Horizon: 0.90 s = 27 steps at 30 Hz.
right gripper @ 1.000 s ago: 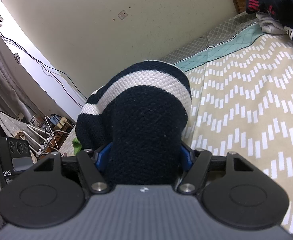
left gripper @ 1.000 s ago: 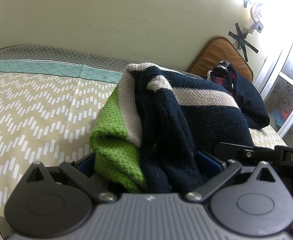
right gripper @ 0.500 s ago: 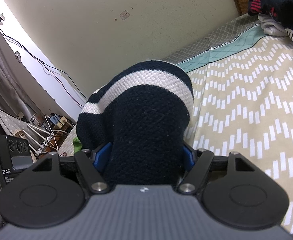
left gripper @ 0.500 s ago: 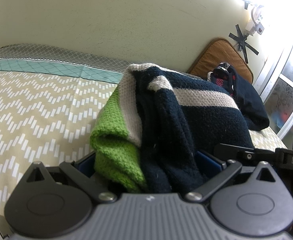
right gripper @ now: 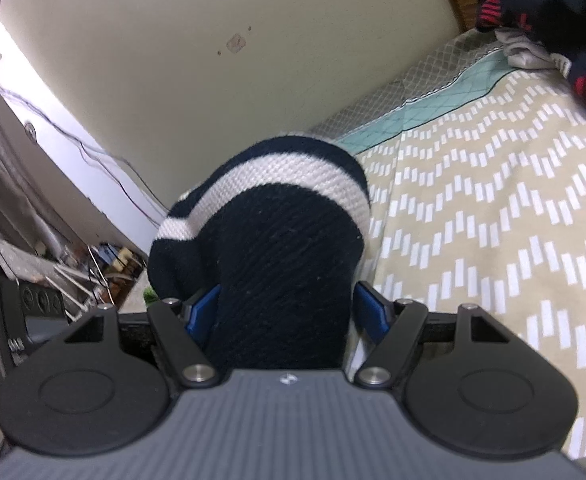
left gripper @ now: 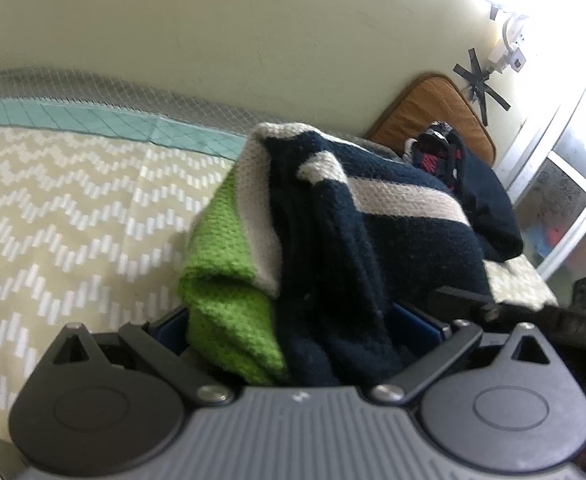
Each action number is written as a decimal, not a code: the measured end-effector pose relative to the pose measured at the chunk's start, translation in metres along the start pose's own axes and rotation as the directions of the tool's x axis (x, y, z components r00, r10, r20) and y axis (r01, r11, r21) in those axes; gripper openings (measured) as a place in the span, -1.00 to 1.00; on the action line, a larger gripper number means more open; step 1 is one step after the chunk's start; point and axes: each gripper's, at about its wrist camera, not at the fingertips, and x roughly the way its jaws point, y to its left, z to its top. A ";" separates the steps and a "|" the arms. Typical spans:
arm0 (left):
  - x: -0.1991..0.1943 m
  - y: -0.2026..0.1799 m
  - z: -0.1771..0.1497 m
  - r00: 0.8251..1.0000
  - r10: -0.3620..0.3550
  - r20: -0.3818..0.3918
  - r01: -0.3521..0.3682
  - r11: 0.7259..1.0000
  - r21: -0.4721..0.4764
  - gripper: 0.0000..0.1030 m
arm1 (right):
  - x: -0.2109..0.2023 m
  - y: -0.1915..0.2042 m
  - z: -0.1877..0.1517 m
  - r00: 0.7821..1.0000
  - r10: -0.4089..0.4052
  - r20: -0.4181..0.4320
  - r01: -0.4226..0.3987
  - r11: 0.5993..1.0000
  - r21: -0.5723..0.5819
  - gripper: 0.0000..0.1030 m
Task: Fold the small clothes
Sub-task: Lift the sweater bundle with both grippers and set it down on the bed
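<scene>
Knit sweater (left gripper: 333, 240) (navy, cream stripes, green band) is bunched and carried off the bedspread (left gripper: 73, 208), gripped at both ends. Left gripper (left gripper: 293, 344) is clamped on the green/navy end; right gripper (right gripper: 281, 320) is clamped on the navy end, blue pads (right gripper: 203, 308) pressing into the knit. Likely step: mid-fold carry, or transfer of the folded bundle. Next move calls for lowering it flat onto the bed, both ends level, before releasing, otherwise the thick knit springs open. Dark clothes pile (right gripper: 553, 12) sits well apart, near the brown cushion (left gripper: 425, 108).
</scene>
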 end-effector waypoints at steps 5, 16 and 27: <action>-0.010 -0.007 0.012 1.000 -0.018 -0.004 0.018 1.000 -0.005 0.24 | 0.006 0.024 0.015 0.999 -0.022 -0.031 0.021 0.999 -0.045 0.03; -0.133 0.063 0.125 0.887 0.240 0.395 -0.226 0.971 -0.082 0.51 | 0.131 0.165 0.132 0.942 0.327 -0.073 -0.334 0.900 -0.280 0.01; 0.013 0.210 0.175 0.685 0.728 0.028 -0.705 0.673 -0.224 0.70 | 0.373 0.155 0.105 0.969 -0.074 -0.234 -0.032 0.908 -0.417 0.46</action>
